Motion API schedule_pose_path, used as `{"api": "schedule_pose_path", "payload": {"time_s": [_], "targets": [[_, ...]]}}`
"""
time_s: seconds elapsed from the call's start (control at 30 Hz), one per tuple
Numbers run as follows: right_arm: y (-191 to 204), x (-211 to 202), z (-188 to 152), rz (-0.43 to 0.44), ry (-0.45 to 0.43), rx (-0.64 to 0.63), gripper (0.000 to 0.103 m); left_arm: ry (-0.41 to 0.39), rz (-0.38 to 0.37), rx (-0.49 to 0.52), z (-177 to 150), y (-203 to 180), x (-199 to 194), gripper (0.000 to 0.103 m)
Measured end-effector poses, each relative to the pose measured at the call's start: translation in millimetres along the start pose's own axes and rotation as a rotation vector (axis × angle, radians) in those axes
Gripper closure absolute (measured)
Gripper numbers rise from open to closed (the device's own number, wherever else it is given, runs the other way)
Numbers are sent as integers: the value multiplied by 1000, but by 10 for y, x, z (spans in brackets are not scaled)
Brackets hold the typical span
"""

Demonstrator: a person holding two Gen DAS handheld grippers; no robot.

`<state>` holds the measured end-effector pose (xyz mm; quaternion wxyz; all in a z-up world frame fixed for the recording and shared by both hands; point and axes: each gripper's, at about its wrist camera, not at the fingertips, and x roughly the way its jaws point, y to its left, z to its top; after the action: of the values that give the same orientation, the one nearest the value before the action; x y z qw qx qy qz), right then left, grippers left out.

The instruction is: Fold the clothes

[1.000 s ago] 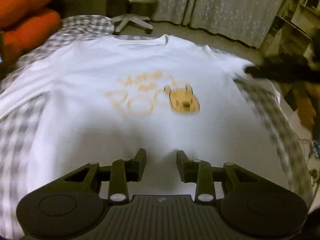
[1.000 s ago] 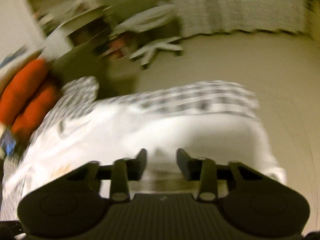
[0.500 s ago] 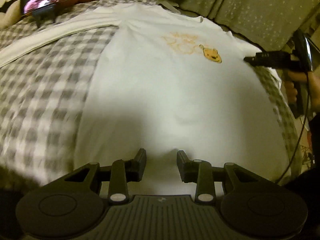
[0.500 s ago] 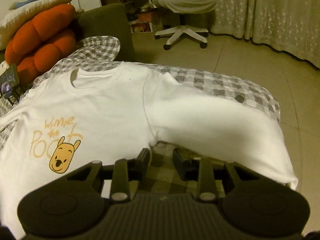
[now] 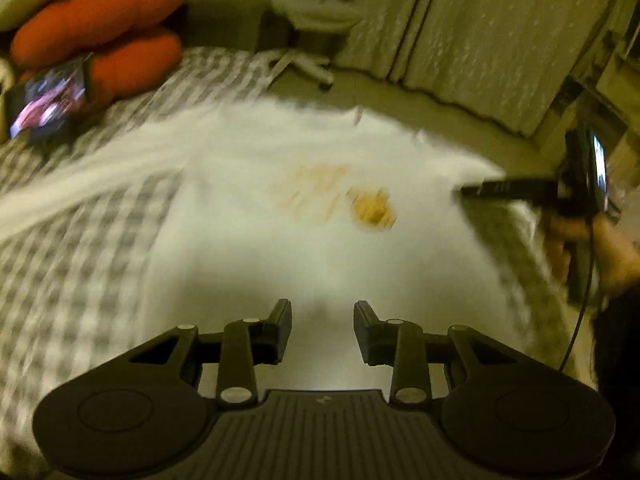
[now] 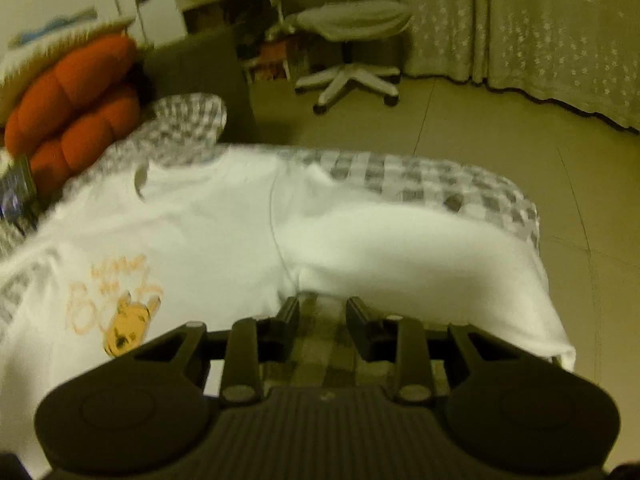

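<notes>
White tee (image 5: 320, 248) flat, print up, on the checked bed (image 5: 76, 264) | left claw (image 5: 322, 330) spread over the hem, holding nothing | right claw (image 6: 322, 322) spread at the armpit by the sleeve (image 6: 420, 252) | no folds yet, basically everything left

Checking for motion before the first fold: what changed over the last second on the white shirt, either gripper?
Both cameras swung. The right gripper came from a blurred sweep to the underarm of the white shirt; its fingers have closed in slightly around the sleeve's edge but are still apart. The left gripper stayed open over the hem, holding nothing. The shirt stayed spread on the checked bedcover.
</notes>
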<state>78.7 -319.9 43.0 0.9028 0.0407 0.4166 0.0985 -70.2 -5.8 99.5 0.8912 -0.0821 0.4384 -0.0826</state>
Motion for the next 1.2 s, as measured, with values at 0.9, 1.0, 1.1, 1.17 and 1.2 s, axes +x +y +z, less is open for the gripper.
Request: {"api": "schedule_pose_path", "payload": {"time_s": [0.9,1.0,1.1,1.17,1.2], "targets": [[-1047,365,432,-101,-57,53,69,-115,94,145,537,-77,1427,62],[-945,414,343,-66,-11,-71,69,-114,105,161,549,-109,1440,61],[-893,310,277,-37,9,-140,69,-107,103,142,578,-94,1446,60],[-844,301,231,-30,19,-180,69,-107,107,141,581,-102,1457,59],[-823,302,215,-33,14,-196,69,-108,108,143,579,-103,1457,58]]}}
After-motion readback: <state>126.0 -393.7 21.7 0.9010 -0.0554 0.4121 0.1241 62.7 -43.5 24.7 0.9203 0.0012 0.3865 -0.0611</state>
